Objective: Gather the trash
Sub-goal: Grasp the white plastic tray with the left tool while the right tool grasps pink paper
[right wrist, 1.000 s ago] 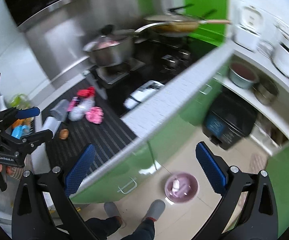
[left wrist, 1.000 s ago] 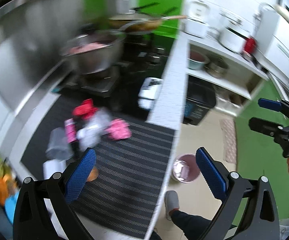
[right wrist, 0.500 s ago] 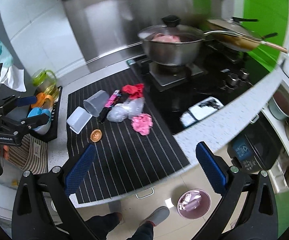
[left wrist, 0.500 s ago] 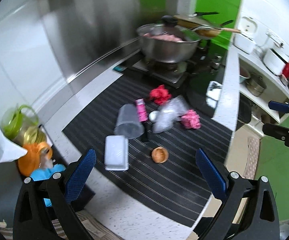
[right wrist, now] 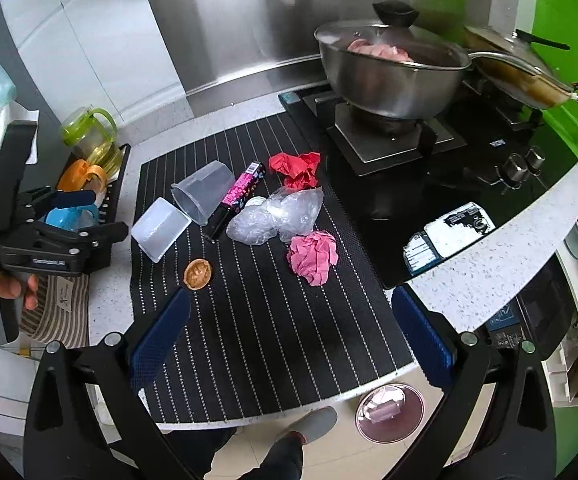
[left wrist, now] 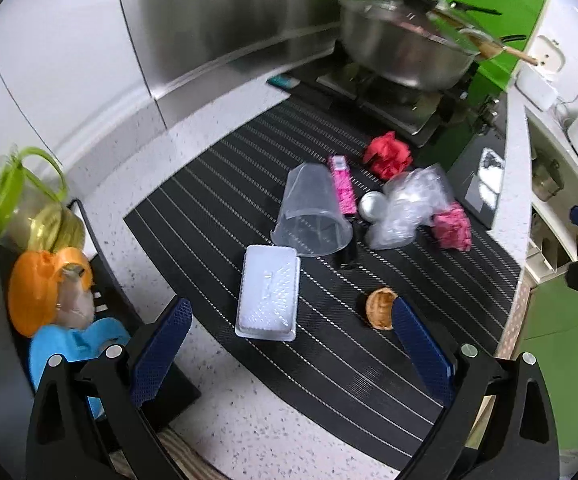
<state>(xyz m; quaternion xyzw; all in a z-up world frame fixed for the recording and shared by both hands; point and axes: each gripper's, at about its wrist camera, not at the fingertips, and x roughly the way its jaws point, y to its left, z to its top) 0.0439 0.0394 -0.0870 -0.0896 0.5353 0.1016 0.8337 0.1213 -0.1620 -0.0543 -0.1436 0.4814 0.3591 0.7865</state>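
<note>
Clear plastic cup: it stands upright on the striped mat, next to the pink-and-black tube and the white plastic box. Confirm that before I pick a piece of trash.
Not quite. The clear plastic cup lies on its side, not upright, its open mouth toward the white plastic box. The right wrist view shows this. It is on the striped mat, next to the pink-and-black tube.

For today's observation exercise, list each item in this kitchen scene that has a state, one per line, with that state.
left hand-held gripper: open, empty
right hand-held gripper: open, empty
clear plastic cup: on its side
rectangular plastic container: upside down on the mat
red paper: crumpled
pink paper: crumpled
plastic bag: crumpled
steel pot: lidded, on the stove
floor bin: open, trash inside
</note>
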